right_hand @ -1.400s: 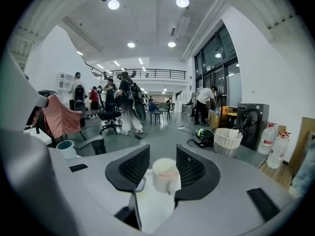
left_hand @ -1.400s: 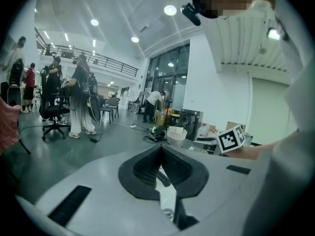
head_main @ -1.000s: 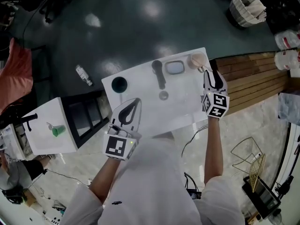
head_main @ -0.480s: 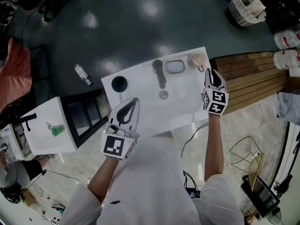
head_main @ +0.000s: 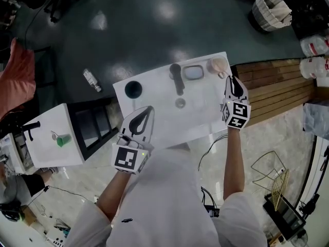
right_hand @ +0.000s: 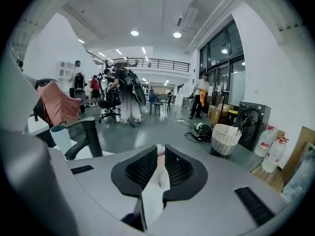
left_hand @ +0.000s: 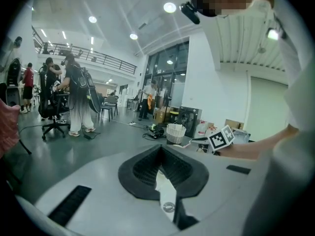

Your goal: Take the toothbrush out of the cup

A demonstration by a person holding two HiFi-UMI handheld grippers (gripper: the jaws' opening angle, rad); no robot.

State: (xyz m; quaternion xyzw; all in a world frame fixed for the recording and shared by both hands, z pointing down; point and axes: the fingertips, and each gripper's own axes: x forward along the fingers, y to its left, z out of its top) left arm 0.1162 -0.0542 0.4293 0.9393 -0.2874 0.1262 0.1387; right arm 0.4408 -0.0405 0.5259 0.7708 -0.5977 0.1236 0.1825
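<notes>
Well off to the left of the black tap [head_main: 176, 80], a small green cup [head_main: 62, 140] sits on a white side stand [head_main: 49, 153], too small to make out further. Nearer the tap, on the white counter [head_main: 154, 94], there is a dark round thing [head_main: 132, 89]. Whether it is a cup or a hole, I cannot tell.

The left gripper [head_main: 149, 112] hangs over the counter's near edge, left of the tap. Its jaws are clenched tip to tip with nothing between them.

Just right of the tap lies a pale oval dish [head_main: 192, 73]. Right of that, the pinkish round cup [head_main: 216, 65] stands at the counter's far right corner. From above, the brush hardly shows, because the right gripper [head_main: 233, 81] reaches in just beside the cup and covers it.

Looking along that gripper's jaws, a slim pale toothbrush [right_hand: 160, 156], whitish at the top and pink lower down, stands upright in the narrow gap. The jaws have just been closing and now grasp it, with the pads against its sides. Its lower end and the cup's mouth are hidden behind the jaws, so I cannot tell whether its foot is inside the cup.
</notes>
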